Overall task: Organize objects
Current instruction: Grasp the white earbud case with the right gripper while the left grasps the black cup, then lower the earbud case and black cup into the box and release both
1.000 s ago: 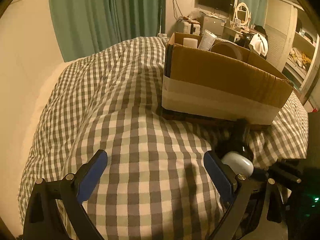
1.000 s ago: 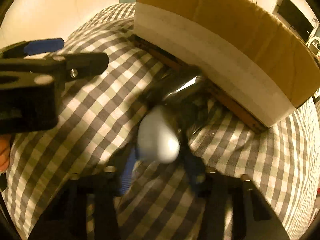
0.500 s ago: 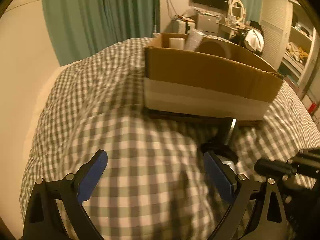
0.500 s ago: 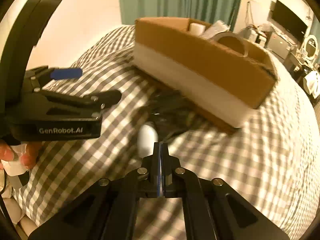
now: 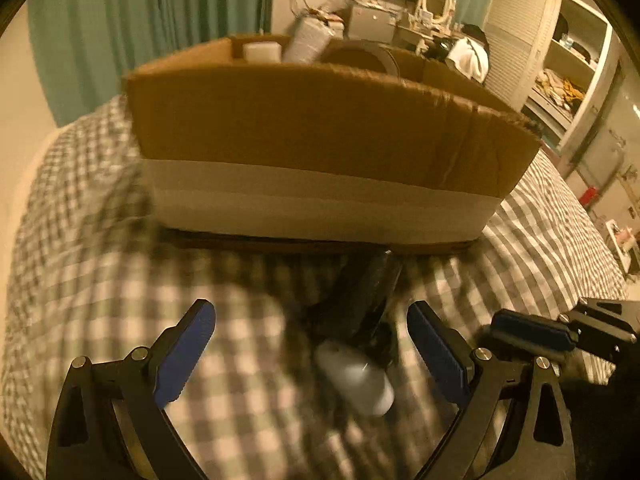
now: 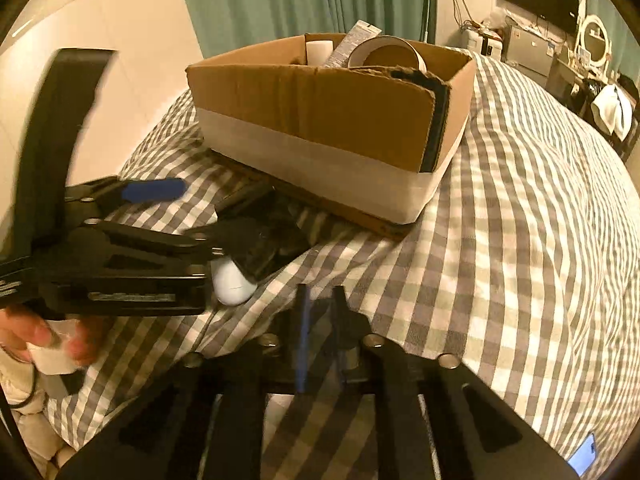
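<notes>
A dark object with a white rounded end (image 5: 356, 376) lies on the checked bed cover in front of a cardboard box (image 5: 320, 140). My left gripper (image 5: 312, 348) is open, its blue pads either side of the white end, not touching it. The white end also shows in the right wrist view (image 6: 232, 284), beside the dark body (image 6: 260, 240). My right gripper (image 6: 320, 312) is shut and empty, held back from the object, to its right. The box (image 6: 320, 120) holds a roll of tape (image 6: 384, 54), a white roll and a packet.
The checked bed cover (image 6: 520, 240) spreads to the right of the box. Green curtains (image 5: 140, 20) and a cream wall stand behind. A desk, TV and shelves fill the far right. A phone (image 6: 584, 456) lies at the bed's lower right edge.
My left gripper moved forward and right until the object's white end sits between its pads. My right gripper closed, let the object go and drew back to the right.
</notes>
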`<state>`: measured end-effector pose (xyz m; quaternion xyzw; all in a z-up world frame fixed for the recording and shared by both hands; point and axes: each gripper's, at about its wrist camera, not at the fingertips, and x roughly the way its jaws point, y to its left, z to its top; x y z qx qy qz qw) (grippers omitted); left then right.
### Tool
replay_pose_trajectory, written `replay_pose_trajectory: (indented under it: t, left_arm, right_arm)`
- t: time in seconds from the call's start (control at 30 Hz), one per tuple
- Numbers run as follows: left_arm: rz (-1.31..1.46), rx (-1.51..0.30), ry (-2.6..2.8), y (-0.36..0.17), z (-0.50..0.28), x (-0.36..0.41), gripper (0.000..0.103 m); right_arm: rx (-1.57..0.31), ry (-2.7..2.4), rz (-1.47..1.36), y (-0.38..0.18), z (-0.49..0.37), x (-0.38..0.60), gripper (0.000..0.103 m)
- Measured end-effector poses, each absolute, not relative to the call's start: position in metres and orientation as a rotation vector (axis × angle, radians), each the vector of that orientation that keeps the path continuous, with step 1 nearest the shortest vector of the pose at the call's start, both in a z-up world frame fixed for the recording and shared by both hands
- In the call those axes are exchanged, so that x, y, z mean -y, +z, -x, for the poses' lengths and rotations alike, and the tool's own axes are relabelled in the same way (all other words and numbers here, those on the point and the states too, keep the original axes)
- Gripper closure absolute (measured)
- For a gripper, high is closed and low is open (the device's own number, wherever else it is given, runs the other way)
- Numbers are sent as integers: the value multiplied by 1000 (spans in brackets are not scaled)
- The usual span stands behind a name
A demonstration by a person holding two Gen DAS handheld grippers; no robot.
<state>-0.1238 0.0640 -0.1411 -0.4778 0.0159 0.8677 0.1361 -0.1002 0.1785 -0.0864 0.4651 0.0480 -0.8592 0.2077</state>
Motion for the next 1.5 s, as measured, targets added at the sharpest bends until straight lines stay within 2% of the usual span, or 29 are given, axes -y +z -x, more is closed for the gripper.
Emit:
replay_pose_trajectory:
  t: [0.1,0.13,0.17,0.2,0.23,0.37,0.4,0.47,0.5,0.53,0.57,0.73,1.0,1.17,1.23,1.5]
  left_arm:
    - [1431,-76,2448,-155,138,-75,6]
    - [1444,-92,2440,-158,141,-77,15]
    - [1456,-107,2430,-160,143,-79,33]
    - [1461,-101,2402,-162,144,-80,42]
    - [1460,-79,2376,-162,144,-80,45]
    - [1424,-72,2415,-149,136,-75,45]
    - [1402,-61,2441,-141,133,-71,45]
    - [1348,-27,2491,-124,126,-61,45]
    - [1317,-8,2518,-114,123,-55,45]
    - [1292,4,2542,-106,120,-49,45]
    - [1266,9,2572,-98,117,-42,45]
    - [1236,-35,2700,-83,108,-10,45]
    - [1308,-72,2746,-97,104,22,45]
    - [1297,-65,2742,-98,98,24,45]
    - [1294,-64,2738,-98,98,24,45]
    - [1297,-51,2732,-96,91,23,45]
  right_arm:
    - [-124,-2394,-1294,-87,101,-180,87]
    - [-122,-2396,-1295,-88,101,-179,87]
    - [-119,-2398,-1297,-88,101,-180,87]
    - [-116,-2397,-1299,-88,101,-180,87]
    - [-115,-2397,-1300,-89,101,-180,87]
    - [-137,-2401,-1299,-88,98,-179,86]
    - [-142,-2400,-1298,-88,98,-178,83]
    - [-151,-2394,-1289,-87,96,-175,69]
    - [-153,-2394,-1286,-86,96,-173,51]
    - [-150,-2395,-1280,-85,95,-170,39]
    - [-144,-2396,-1273,-84,93,-168,38]
    - [-181,-2306,-1270,-87,92,-140,38]
    - [-361,-2165,-1369,-123,108,-83,38]
    - [-308,-2099,-1448,-140,127,-78,38]
    - [-282,-2076,-1454,-140,127,-80,47]
    - [-310,-2152,-1406,-123,118,-86,48]
